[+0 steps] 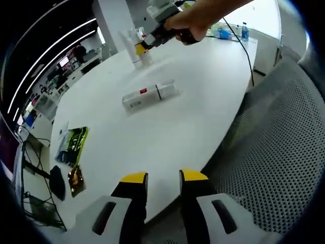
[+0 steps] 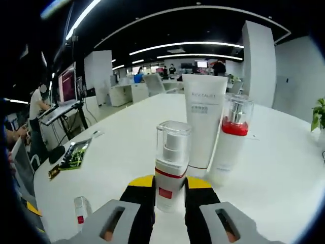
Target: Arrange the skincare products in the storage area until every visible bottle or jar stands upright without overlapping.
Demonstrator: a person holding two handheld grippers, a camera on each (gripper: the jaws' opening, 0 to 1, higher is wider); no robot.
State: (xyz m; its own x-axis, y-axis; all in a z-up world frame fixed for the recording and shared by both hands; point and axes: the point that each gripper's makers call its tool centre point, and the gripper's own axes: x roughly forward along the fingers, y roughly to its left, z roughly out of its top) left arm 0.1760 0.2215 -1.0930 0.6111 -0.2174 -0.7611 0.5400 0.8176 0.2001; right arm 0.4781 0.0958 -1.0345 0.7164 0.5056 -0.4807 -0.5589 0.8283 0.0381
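Observation:
My right gripper (image 2: 170, 184) is shut on a small white pump bottle (image 2: 171, 162) with a clear cap and a red band, held upright at the table surface. Just behind it stand a white tube (image 2: 203, 119) and a taller bottle with a red collar (image 2: 231, 140), both upright. A white box-shaped product with a red label (image 1: 150, 95) lies flat on the white table (image 1: 203, 81); its end (image 2: 80, 211) also appears low on the left. A hand holds the right gripper (image 1: 142, 46) by the standing bottles (image 1: 134, 43). My left gripper (image 1: 163, 178) hangs open over the table's near edge.
A green packet (image 1: 76, 145) and a dark packet (image 1: 76, 179) lie at the table's left edge, seen too as packets (image 2: 71, 155). A grey mesh chair (image 1: 284, 152) stands on the right. Bottles and clutter (image 1: 226, 33) sit at the far end. A laptop (image 2: 61, 107) stands on another desk.

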